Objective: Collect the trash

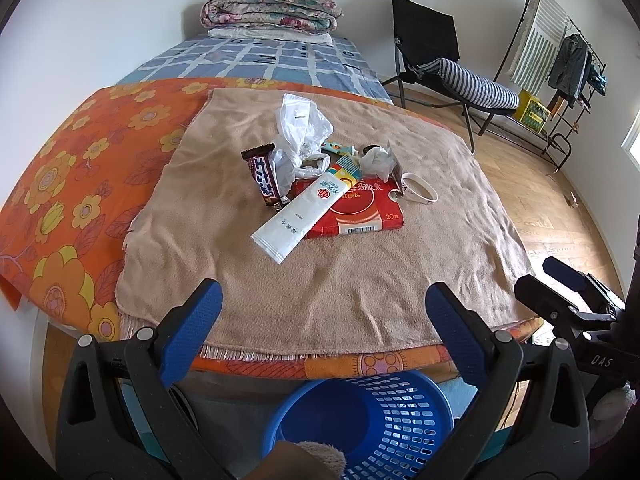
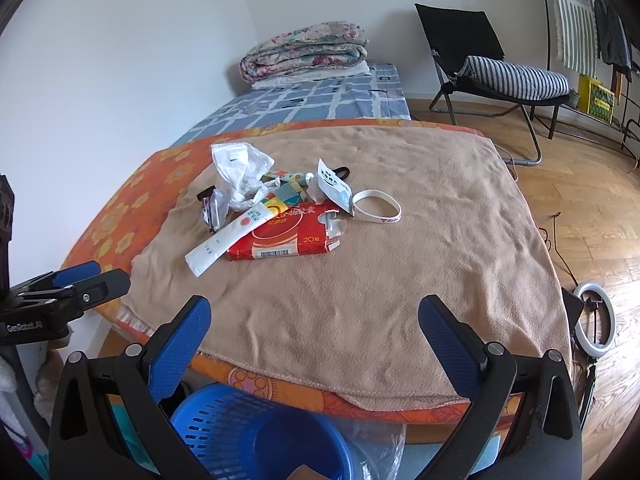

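Note:
A heap of trash lies on a tan blanket: a red tissue pack, a long white wrapper, a dark chocolate wrapper, a crumpled clear bag and a white band. A blue basket stands on the floor below the near edge. My left gripper and right gripper are both open and empty, above the basket, short of the heap.
An orange flowered cover lies under the blanket. Folded quilts sit at the far end of the bed. A black folding chair and a clothes rack stand on the wooden floor to the right. A ring light lies on the floor.

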Demonstrator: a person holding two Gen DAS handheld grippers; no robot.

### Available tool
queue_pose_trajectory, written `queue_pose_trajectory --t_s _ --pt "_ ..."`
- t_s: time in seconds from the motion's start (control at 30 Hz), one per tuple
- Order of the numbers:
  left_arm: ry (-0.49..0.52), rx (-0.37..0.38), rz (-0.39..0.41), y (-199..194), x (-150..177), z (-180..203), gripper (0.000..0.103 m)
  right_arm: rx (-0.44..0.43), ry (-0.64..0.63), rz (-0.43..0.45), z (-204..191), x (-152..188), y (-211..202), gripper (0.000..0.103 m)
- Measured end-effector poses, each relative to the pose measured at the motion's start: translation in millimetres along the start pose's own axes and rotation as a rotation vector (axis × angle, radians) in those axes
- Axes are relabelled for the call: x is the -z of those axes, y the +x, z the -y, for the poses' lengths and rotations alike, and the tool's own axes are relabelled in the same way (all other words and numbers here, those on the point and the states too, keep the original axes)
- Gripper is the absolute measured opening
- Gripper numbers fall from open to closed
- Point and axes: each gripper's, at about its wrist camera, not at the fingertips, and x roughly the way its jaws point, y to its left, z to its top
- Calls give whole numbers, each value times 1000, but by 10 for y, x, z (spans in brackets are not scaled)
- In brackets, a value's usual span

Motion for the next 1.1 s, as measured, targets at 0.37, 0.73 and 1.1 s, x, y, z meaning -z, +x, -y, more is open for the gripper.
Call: queue_pose_trajectory --t_s 0.37,0.73,1.1 --pt "0 -1 -1 3 8 -8 103 -3 1 -3 -13 12 9 103" --pt "-2 -1 -2 7 14 -24 103 -8 13 -15 7 17 28 103" --pt "-2 -1 -4 8 16 -35 103 -6 14 -16 8 15 30 103"
